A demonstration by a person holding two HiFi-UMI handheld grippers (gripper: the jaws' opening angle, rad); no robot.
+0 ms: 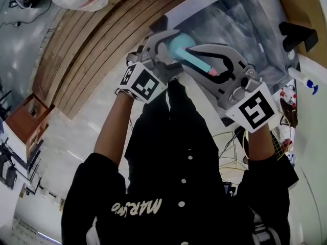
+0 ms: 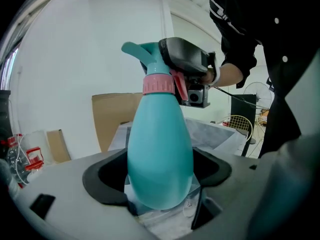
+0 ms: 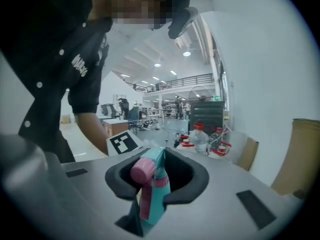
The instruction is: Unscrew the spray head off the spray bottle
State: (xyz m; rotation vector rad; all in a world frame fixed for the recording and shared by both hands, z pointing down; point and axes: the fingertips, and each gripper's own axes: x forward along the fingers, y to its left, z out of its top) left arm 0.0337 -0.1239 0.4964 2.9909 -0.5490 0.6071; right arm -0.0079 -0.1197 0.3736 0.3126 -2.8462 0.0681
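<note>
Obs.: The person stands with both tools raised in front of the chest, over the near edge of a table covered with a grey sheet (image 1: pixel 240 24).

Left gripper (image 1: pixel 166 47): clenched around the rounded lower body of the teal plastic spray bottle (image 2: pixel 160 154). In the left gripper view the black pads (image 2: pixel 102 181) sit against the bottle on either side, and the body fills the gap between them.

Right gripper (image 1: pixel 196 57): clamped on the teal spray head (image 3: pixel 159 181). In the right gripper view the jaws pinch in from both sides. The round pink nozzle (image 3: pixel 142 169) points back towards the camera, and the pink trigger (image 3: pixel 147 204) hangs below it.

Bottle position: it is held in the air between the two tools, clear of the table, base end in the left tool and head end in the right. The pink ribbed collar (image 2: pixel 159 84) is on the neck, with the spray head above it.

Surroundings: a brown cardboard box (image 2: pixel 110 119) stands behind the bottle in the left gripper view. Clear bottles with red caps (image 3: pixel 200 134) are beyond the jaws in the right gripper view. Wooden planking (image 1: pixel 102 40) runs beside the table.
</note>
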